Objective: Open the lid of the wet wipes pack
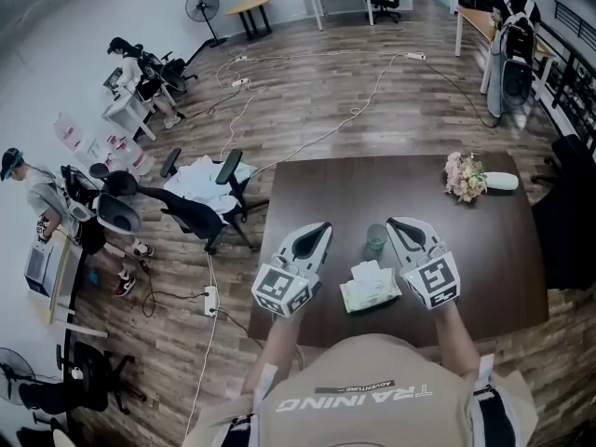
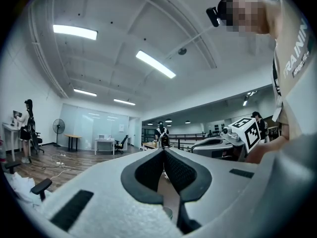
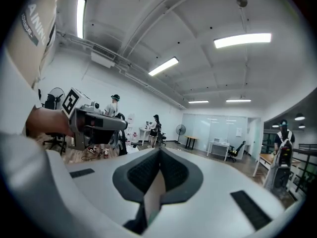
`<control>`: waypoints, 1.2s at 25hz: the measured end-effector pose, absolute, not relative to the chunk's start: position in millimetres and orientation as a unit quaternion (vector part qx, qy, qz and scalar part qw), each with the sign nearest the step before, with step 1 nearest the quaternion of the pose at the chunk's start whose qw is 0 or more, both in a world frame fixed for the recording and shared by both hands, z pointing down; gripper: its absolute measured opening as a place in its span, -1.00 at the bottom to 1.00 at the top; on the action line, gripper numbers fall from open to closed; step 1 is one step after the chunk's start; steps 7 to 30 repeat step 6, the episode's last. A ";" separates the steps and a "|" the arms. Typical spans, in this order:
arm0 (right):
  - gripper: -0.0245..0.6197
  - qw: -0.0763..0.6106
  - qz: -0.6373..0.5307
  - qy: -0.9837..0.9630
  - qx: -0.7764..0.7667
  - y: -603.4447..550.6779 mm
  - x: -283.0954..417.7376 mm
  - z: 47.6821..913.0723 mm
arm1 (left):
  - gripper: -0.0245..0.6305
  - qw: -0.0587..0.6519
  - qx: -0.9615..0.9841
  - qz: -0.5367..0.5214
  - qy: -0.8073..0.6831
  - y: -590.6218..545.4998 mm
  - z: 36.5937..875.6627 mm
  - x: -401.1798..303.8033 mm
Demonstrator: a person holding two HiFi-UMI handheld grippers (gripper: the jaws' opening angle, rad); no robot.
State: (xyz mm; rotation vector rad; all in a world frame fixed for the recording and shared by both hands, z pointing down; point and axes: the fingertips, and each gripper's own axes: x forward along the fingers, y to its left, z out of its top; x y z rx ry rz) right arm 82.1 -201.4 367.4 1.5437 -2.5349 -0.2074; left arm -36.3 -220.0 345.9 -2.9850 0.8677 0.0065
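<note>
Though flat, wet wipes pack [image 1: 370, 289] crosswise

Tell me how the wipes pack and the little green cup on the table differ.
The wipes pack is flat, boxy and pale; the cup is round and see-through green. The wipes pack lies near the table's front edge; the cup stands upright just behind it. The wipes pack is the bigger of the two. Both rest on the dark table.

Held side by side, left gripper [image 1: 321, 229] and right gripper [image 1: 397, 223] point toward 12 o'clock; jaws of both pressed together, empty.
</note>
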 end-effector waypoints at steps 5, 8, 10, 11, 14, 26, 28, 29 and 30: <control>-0.88 0.061 -0.060 -0.850 0.520 -202.4 93.5 365.0 | -0.90 0.019 -0.961 0.006 0.276 -218.7 346.8 -31.3; -0.88 0.055 -0.059 -0.849 0.521 -203.4 96.7 363.9 | -0.90 0.020 -0.961 0.007 0.276 -218.7 346.9 -30.2; -0.88 0.055 -0.059 -0.849 0.521 -203.4 96.7 363.9 | -0.90 0.020 -0.961 0.007 0.276 -218.7 346.9 -30.2; -0.88 0.055 -0.059 -0.849 0.521 -203.4 96.7 363.9 | -0.90 0.020 -0.961 0.007 0.276 -218.7 346.9 -30.2; -0.88 0.055 -0.059 -0.849 0.521 -203.4 96.7 363.9 | -0.90 0.020 -0.961 0.007 0.276 -218.7 346.9 -30.2; -0.88 0.055 -0.059 -0.849 0.521 -203.4 96.7 363.9 | -0.90 0.020 -0.961 0.007 0.276 -218.7 346.9 -30.2; -0.88 0.055 -0.059 -0.849 0.521 -203.4 96.7 363.9 | -0.90 0.020 -0.961 0.007 0.276 -218.7 346.9 -30.2; -0.88 0.055 -0.059 -0.849 0.521 -203.4 96.7 363.9 | -0.90 0.020 -0.961 0.007 0.276 -218.7 346.9 -30.2; -0.88 0.055 -0.059 -0.849 0.521 -203.4 96.7 363.9 | -0.90 0.020 -0.961 0.007 0.276 -218.7 346.9 -30.2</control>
